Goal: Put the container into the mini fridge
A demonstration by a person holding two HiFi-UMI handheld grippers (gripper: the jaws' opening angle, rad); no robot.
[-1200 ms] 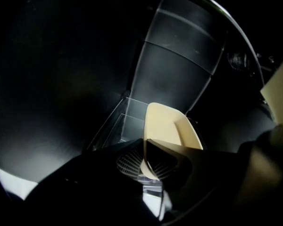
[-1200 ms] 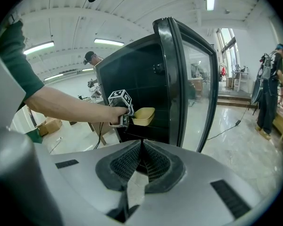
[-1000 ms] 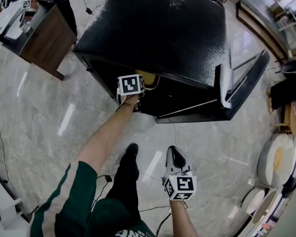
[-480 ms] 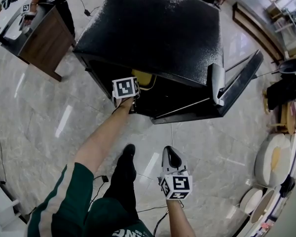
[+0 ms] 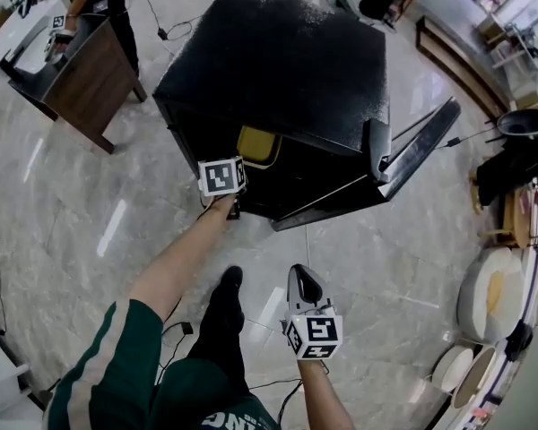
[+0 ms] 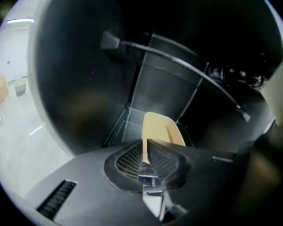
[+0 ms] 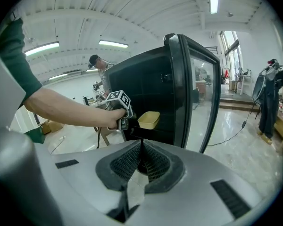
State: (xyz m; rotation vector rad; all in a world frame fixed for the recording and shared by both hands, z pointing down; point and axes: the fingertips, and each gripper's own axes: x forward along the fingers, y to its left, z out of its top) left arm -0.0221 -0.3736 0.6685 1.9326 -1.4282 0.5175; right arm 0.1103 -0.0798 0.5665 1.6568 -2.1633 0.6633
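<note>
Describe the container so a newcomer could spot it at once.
Find the black mini fridge with its door swung open. Inside its dark interior sits the container. It is a shallow, pale yellow tub with rounded corners, the only light-coloured thing in there.

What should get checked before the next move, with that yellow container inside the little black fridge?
1. Fridge door swung wide open: ok.
2. Container inside the mini fridge opening: ok.
3. Container's base resting on a shelf: cannot tell; its underside is hidden in every view.
4. Left gripper has let go: not ok; its jaws look pinched on the container's rim.
5. Right gripper shut, empty, well clear of the door: ok.
</note>
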